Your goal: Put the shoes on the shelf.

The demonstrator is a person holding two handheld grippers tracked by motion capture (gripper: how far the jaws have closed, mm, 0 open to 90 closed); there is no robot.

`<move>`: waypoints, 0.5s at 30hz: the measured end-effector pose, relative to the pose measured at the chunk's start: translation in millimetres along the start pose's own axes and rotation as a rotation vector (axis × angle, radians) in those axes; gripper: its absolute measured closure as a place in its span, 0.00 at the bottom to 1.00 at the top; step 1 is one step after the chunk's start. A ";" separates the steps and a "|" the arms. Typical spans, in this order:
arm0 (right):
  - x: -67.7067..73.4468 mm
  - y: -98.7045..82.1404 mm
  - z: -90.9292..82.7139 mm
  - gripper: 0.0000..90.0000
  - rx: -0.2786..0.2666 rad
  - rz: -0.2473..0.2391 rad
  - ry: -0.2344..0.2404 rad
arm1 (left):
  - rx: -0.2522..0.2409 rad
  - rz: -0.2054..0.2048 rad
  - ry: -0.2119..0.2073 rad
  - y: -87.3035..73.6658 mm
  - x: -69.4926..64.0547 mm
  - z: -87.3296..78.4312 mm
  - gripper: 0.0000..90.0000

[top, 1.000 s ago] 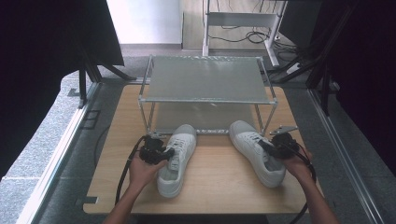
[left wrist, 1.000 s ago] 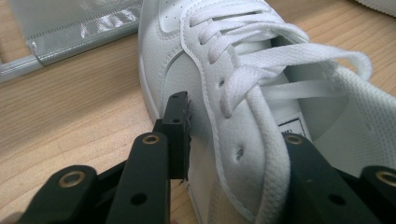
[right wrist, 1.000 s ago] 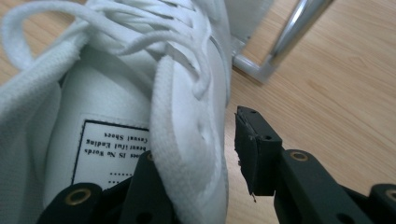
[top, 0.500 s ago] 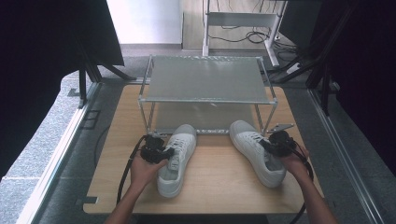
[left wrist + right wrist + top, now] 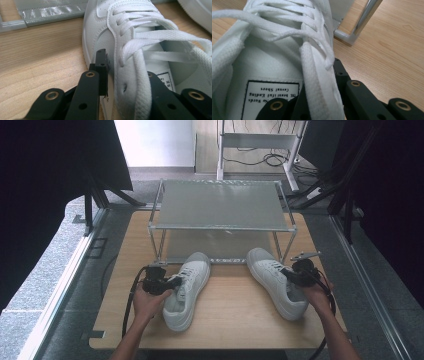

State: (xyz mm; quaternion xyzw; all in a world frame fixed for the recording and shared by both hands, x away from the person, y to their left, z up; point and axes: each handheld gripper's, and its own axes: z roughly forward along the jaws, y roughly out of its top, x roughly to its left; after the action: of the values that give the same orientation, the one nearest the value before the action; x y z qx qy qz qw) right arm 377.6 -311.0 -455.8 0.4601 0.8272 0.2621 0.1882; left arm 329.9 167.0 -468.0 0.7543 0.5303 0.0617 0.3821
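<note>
— So, nearest the bottom of the high view, what is going on?

— Two forearms are coming in from the bottom edge. At lower left the left gripper (image 5: 171,282) is gripping the collar wall of the left shoe (image 5: 187,290), one jaw sitting outside and one inside the opening. In the left gripper view the jaws (image 5: 125,87) are pinching that white side wall (image 5: 130,82) between them, nearly closed on it.

— And the other side?

— At lower right the right gripper (image 5: 289,274) is doing the same to the right shoe (image 5: 276,282). In the right gripper view its jaws are clamping the lace edge (image 5: 318,87), with a printed tongue label (image 5: 270,93) lying at the lower left.

— Where are the shoes lying?

— Both are resting on the wooden table (image 5: 230,315), heels toward the bottom of the frame, toes pointing up and slanting toward each other, well apart.

— Farther back?

— A metal shelf rack (image 5: 220,205) is standing across the centre, the toes lying just at its front legs. Beyond it, at the top, cables (image 5: 265,157) are trailing on the floor.
</note>
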 end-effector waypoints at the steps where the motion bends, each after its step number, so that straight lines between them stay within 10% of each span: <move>1: -0.3 -0.3 0.0 0.96 -0.004 0.003 0.003 | -0.009 -0.004 0.001 -0.4 1.0 -0.6 0.88; 15: -6.4 -8.6 -18.7 0.96 -0.155 0.108 0.156 | -0.132 -0.082 -0.153 2.5 12.9 -22.1 0.91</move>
State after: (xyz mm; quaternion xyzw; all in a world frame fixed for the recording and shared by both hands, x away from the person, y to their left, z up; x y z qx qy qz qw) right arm 364.8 -325.2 -445.8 0.4665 0.7905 0.3699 0.1438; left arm 326.3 188.9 -454.9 0.7077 0.5248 0.0226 0.4725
